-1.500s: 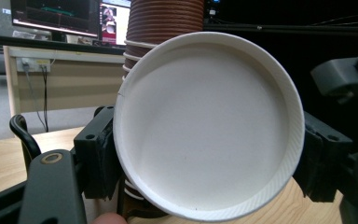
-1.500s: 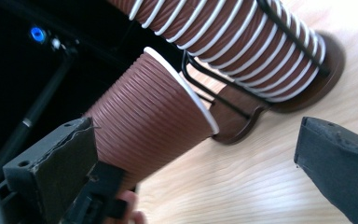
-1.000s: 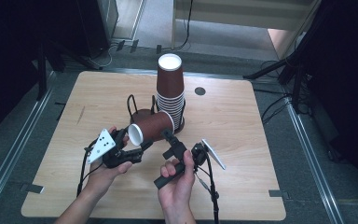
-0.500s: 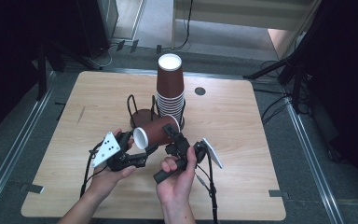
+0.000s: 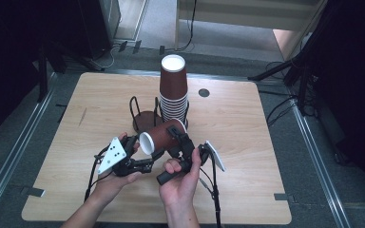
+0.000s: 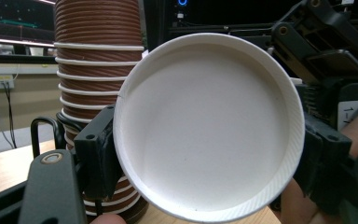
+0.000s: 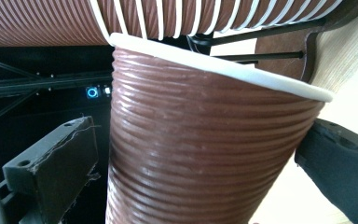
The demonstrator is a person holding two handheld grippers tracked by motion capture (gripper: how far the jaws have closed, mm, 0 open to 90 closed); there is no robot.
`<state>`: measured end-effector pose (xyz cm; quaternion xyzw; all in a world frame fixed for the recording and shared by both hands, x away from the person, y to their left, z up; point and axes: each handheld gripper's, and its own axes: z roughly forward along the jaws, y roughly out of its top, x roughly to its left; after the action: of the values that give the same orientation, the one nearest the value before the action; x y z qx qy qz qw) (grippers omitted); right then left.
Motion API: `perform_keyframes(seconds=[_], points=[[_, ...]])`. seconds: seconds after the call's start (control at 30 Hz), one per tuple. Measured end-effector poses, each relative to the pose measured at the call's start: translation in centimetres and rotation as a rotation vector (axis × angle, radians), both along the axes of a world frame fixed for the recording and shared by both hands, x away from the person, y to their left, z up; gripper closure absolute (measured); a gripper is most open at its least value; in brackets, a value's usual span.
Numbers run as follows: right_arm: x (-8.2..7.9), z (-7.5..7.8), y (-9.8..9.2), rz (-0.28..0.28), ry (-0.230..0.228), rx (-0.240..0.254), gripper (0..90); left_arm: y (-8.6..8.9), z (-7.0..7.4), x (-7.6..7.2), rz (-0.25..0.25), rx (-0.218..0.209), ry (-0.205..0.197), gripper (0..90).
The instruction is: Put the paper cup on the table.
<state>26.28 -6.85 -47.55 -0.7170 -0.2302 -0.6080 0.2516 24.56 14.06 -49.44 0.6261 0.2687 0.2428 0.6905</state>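
Note:
A brown ribbed paper cup (image 5: 164, 135) lies on its side in the air over the table's middle, white base to the left. My left gripper (image 5: 144, 153) faces that base; its pads press both sides of the cup (image 6: 209, 126), so the left gripper (image 6: 209, 156) is shut on it. My right gripper (image 5: 173, 141) crosses the cup's body from the near side. The cup (image 7: 205, 149) sits between its jaws, and the right gripper (image 7: 196, 163) is shut on it. A tall stack of the same cups (image 5: 173, 90) stands upside down just behind.
A black wire cup holder (image 5: 142, 116) with a round brown base stands left of the stack (image 6: 98, 56). The wooden table (image 5: 247, 142) has a dark round hole (image 5: 204, 92) at the back right. Cables trail from both grippers toward the near edge.
The cup and both grippers have drifted slightly toward the near left; the left gripper has come closer around the cup's base.

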Motion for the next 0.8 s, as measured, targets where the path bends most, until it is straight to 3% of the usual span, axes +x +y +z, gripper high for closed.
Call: perform_keyframes(seconds=[0.17, 0.4, 0.6, 0.8], points=[[0.24, -0.12, 0.12, 0.008, 0.007, 0.024, 0.0, -0.06, -0.06, -0.04, -0.006, -0.001, -0.001, 23.6], [0.54, -0.3, 0.17, -0.001, 0.023, 0.015, 2.1, -0.33, -0.12, -0.15, -0.019, 0.005, -0.003, 23.6], [0.96, -0.46, -0.18, 0.0, 0.039, 0.047, 5.5, -0.29, -0.1, -0.15, -0.02, 0.007, -0.003, 23.6], [0.98, -0.59, -0.2, 0.008, 0.027, 0.062, 8.4, -0.13, -0.02, -0.14, -0.019, 0.007, 0.0, 23.2]])
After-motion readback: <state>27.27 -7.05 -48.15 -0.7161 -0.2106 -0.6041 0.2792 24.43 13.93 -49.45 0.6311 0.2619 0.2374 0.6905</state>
